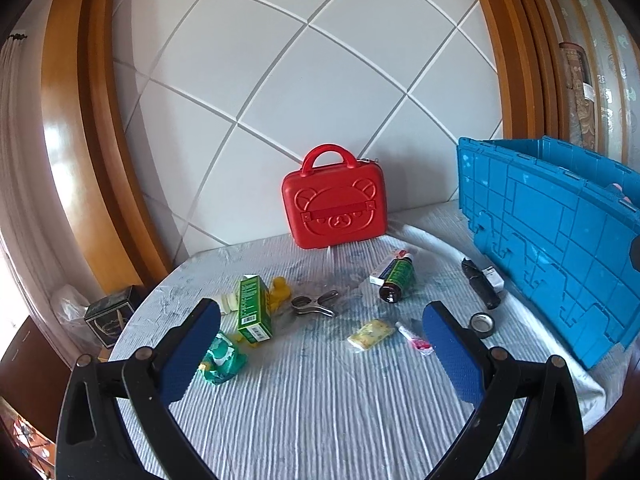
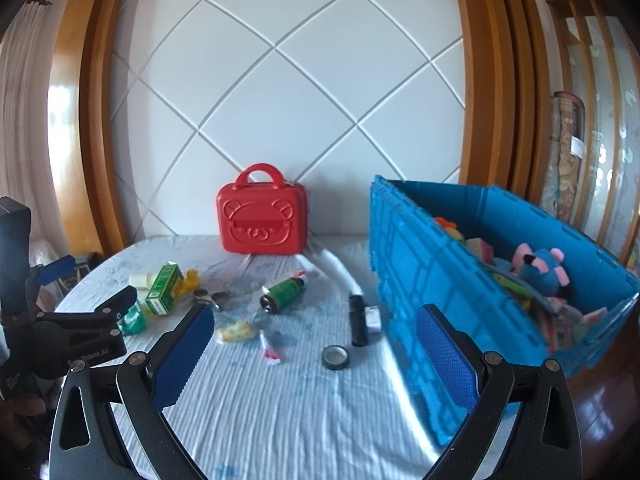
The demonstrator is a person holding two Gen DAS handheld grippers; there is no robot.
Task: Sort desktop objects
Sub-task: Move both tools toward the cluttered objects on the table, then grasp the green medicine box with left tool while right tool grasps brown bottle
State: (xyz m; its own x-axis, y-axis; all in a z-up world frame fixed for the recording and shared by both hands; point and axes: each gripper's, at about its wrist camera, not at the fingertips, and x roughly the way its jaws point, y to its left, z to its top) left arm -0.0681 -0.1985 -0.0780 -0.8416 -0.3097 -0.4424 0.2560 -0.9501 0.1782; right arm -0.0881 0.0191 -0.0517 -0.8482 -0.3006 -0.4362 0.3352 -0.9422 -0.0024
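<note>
Left wrist view shows both our grippers, left gripper [image 1: 320,344] and right gripper [image 2: 314,346], wide and empty; the green box [image 1: 253,309] on the tabletop [image 1: 320,400] looks light and stiff, best pinched across its long flat sides

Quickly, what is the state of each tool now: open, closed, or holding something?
Left tool: open, holding nothing.
Right tool: open, holding nothing.

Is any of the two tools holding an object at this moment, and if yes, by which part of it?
Nothing is held. The left tool and the right tool are both open, with only the striped cloth between their fingers.
</note>
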